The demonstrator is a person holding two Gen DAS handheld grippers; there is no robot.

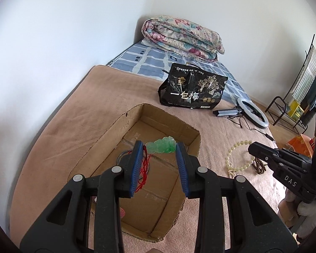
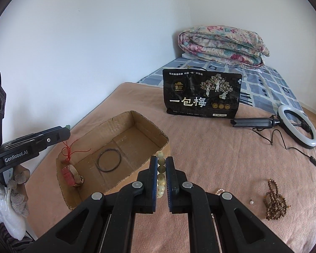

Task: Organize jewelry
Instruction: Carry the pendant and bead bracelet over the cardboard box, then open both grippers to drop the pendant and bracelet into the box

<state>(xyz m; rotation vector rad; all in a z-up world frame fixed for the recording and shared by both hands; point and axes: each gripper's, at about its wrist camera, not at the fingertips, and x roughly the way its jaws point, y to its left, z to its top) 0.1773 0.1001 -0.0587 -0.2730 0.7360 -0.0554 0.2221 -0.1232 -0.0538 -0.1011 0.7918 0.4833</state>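
One cardboard box (image 2: 137, 135), one black bag (image 2: 202, 93), one ring light (image 2: 298, 129), one folded quilt (image 2: 223, 44), one jade pendant (image 1: 163, 145), three bead strings, one thin bangle (image 2: 109, 160).

Left gripper (image 1: 159, 147): matte black plastic linkage arms, 4 round grey pivot caps, ribbed blue pads (image 1: 137, 164).
Right gripper (image 2: 161, 162): same black arms, 4 grey caps, blue pads (image 2: 152, 168).
Markings: white "GenRobot.AI" and "DAS" lettering on the black bodies.

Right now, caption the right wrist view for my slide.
Right gripper closed on a pale bead bracelet beside the cardboard box holding a dark bangle.
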